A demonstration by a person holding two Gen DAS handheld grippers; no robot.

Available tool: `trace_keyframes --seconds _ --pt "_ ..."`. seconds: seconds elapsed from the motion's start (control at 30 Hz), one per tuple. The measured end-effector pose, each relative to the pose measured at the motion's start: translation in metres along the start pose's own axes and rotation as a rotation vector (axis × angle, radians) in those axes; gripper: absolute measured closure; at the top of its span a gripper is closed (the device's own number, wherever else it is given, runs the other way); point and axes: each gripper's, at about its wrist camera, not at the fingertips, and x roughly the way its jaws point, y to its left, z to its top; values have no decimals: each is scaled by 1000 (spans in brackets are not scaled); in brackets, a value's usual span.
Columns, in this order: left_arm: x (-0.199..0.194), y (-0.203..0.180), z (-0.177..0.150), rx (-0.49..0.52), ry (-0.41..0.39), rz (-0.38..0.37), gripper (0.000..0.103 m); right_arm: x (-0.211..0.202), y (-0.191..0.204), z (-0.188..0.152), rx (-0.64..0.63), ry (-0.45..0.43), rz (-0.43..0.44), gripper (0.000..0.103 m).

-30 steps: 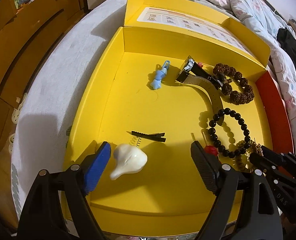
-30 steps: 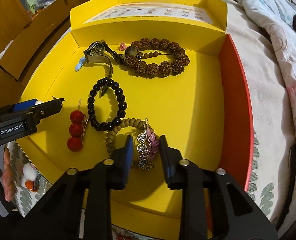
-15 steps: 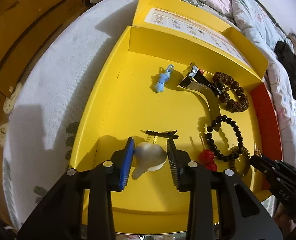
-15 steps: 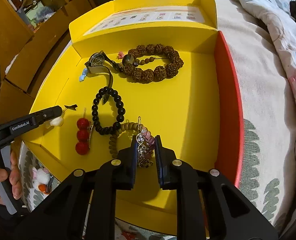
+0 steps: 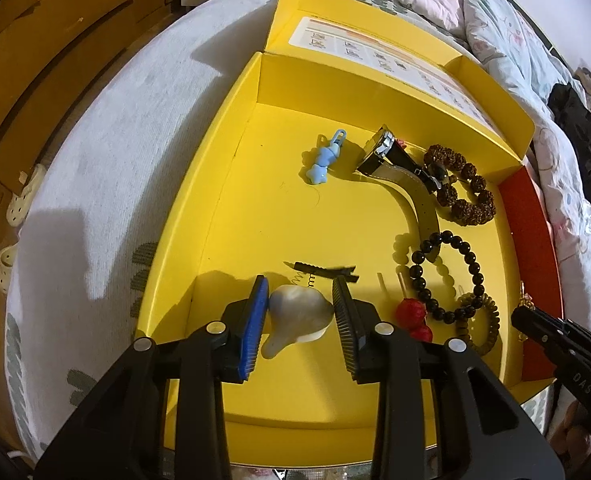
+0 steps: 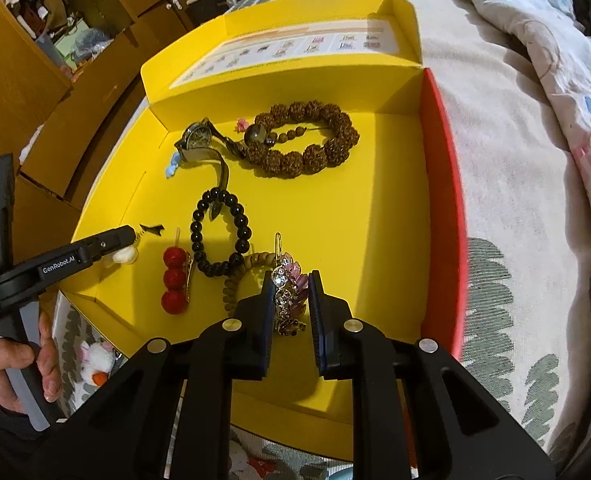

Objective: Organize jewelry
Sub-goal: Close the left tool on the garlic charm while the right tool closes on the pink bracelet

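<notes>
Left wrist view. The left gripper (image 5: pixel 300 312) closes its blue-padded and black ribbed fingers on a white pearly shell-shaped hair ornament (image 5: pixel 297 314), both pads touching its sides — a grasp, apparently taken to lift the piece out of the clutter. The ornament sits at 6 o'clock on the floor of the shallow yellow cardboard box (image 5: pixel 199 216). A black serrated alligator clip (image 5: pixel 323 270) lies just beyond the fingertips. At 12 o'clock lie a small light-blue plastic charm clip (image 5: pixel 323 158) and a silver-cased wristwatch with dark strap (image 5: pixel 395 160); at 2 o'clock a brown knobbly seed bracelet (image 5: pixel 463 188); at 3 o'clock a black glossy bead bracelet (image 5: pixel 447 276) and a red ball hairpin (image 5: pixel 413 314).

Right wrist view. The right gripper (image 6: pixel 291 300) is clamped on a pink-and-rhinestone leaf-shaped hair clip (image 6: pixel 289 292), which stands upright between the pads at 6 o'clock of the box, beside a tan wooden disc-bead bracelet (image 6: pixel 241 276). Holding it on edge probably keeps the stones clear of the pads — and eases sorting. The red side wall (image 6: pixel 445 208) bounds the box at 3 o'clock.
</notes>
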Motion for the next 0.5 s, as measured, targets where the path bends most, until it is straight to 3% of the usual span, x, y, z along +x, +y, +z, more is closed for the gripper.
trace_keyframes --seconds 0.5 --pt "-41 -5 -3 -5 -77 -50 70 -41 -8 1 31 -62 54 86"
